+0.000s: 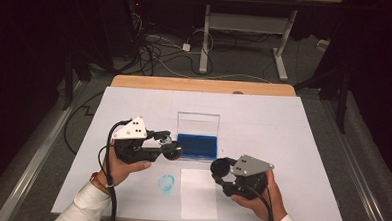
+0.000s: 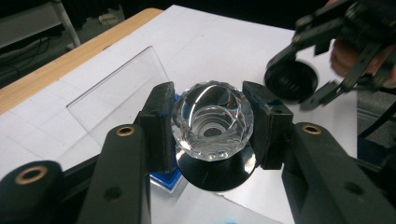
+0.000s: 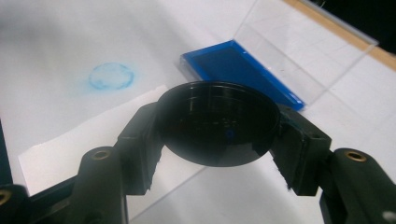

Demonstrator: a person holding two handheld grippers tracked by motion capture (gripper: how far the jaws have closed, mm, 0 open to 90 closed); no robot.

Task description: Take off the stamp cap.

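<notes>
While my left gripper (image 2: 212,123) is clamped on the faceted clear handle of the stamp (image 2: 212,122), its black round base hangs above the near edge of the open ink pad (image 1: 197,146). My right gripper (image 3: 217,126) is closed on the black round cap (image 3: 217,122), held off the tabletop (image 1: 283,124) to the right of the white paper slip (image 1: 199,193).

Judgement on the step in hand: the stamp appears ready for inking or printing. I should keep its base level, lower it squarely, press evenly, and lift straight up, since any tilt or slide would likely smear. The cap should stay well apart from the work until needed.

Materials noted: the handle is glassy, cut with many small facets, and likely slippery under the pads. The cap is matte black, shallow and disc-shaped. The ink pad is a flat blue rectangle in a clear case, its lid standing upright behind. A faint blue ring mark (image 1: 167,183) lies on the white sheet beside the slip.
</notes>
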